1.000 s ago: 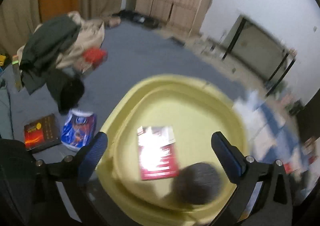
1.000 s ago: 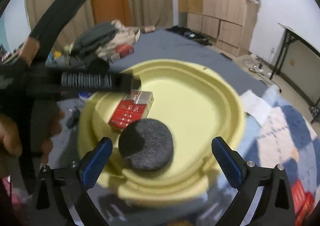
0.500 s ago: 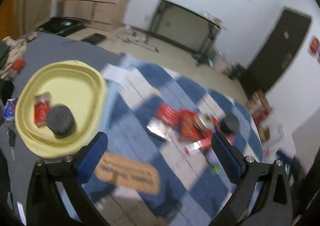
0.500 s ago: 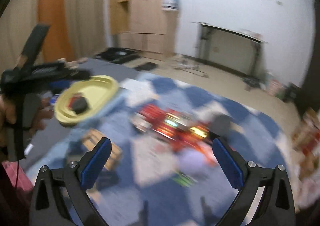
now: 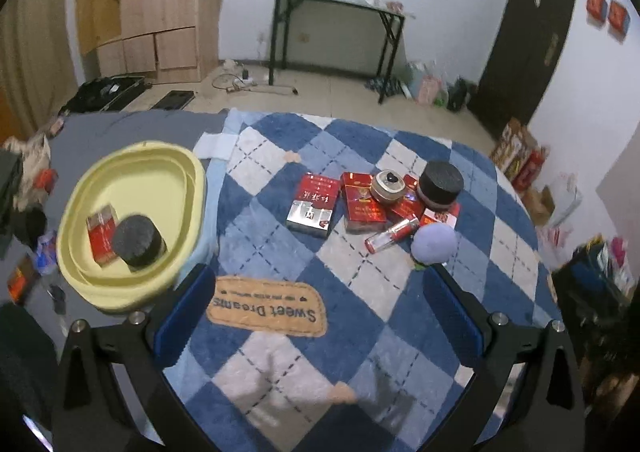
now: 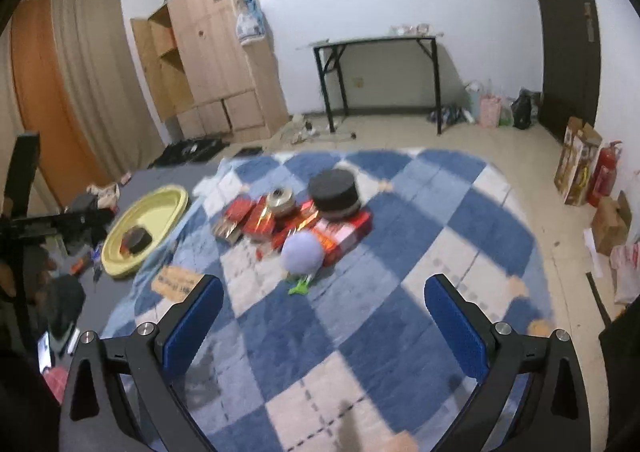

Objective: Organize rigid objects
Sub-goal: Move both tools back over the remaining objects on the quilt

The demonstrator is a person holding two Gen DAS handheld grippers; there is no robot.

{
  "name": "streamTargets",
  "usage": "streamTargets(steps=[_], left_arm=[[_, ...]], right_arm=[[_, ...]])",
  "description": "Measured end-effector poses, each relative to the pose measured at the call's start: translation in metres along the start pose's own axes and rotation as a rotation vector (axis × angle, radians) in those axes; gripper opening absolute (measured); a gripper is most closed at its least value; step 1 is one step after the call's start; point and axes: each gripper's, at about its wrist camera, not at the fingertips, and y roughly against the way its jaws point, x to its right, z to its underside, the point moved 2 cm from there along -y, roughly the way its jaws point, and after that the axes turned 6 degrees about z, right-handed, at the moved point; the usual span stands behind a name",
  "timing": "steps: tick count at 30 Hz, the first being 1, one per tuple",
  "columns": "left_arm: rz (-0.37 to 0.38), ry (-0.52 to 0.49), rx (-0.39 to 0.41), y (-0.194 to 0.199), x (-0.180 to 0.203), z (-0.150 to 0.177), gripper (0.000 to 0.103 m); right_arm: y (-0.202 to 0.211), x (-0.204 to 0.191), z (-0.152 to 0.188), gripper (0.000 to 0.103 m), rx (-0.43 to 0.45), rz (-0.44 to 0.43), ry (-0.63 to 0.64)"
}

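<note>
A yellow tray [image 5: 188,187] lies at the rug's left edge and holds a red box [image 5: 101,239] and a black round tin [image 5: 138,240]; the tray also shows in the right wrist view [image 6: 168,199]. A pile sits mid-rug: red boxes [image 5: 312,200], a beige round jar [image 5: 389,184], a black round tin [image 5: 441,185], a red tube [image 5: 390,236] and a lilac ball [image 5: 434,243]. In the right wrist view the pile [image 6: 340,232] lies ahead. My left gripper [image 5: 320,316] and right gripper [image 6: 320,324] are both open and empty, above the rug, short of the pile.
A blue-and-white checkered rug [image 5: 360,332] with a "Sweet Dreams" patch [image 5: 266,307] covers the floor. Clothes and small items [image 5: 24,187] lie left of the tray. A black table [image 5: 340,31], wooden cabinet [image 6: 216,59] and boxes [image 6: 580,159] stand further off.
Both grippers pulled back and up from close over the yellow tray, swinging right to face the pile on the rug. Both stayed open and empty.
</note>
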Motion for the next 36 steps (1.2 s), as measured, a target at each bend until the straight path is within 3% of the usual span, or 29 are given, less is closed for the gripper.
streamTargets(steps=[4, 6, 9, 14, 36], left_arm=[[-0.043, 0.009, -0.067, -0.025, -0.008, 0.014, 0.103], [-0.06, -0.012, -0.041, -0.025, -0.007, 0.016, 0.103], [-0.044, -0.004, -0.017, -0.026, -0.007, 0.018, 0.103], [-0.02, 0.048, -0.05, -0.036, -0.01, 0.021, 0.103], [0.001, 0.015, -0.03, -0.039, 0.001, 0.014, 0.103]], right_arm=[[-0.009, -0.005, -0.002, 0.103, -0.024, 0.001, 0.043], [-0.012, -0.004, -0.006, 0.103, -0.031, 0.015, 0.04], [-0.019, -0.002, -0.012, 0.103, -0.019, 0.021, 0.03], [-0.032, 0.002, -0.009, 0.103, -0.031, 0.032, 0.018], [-0.046, -0.013, -0.002, 0.103, -0.065, -0.009, 0.084]])
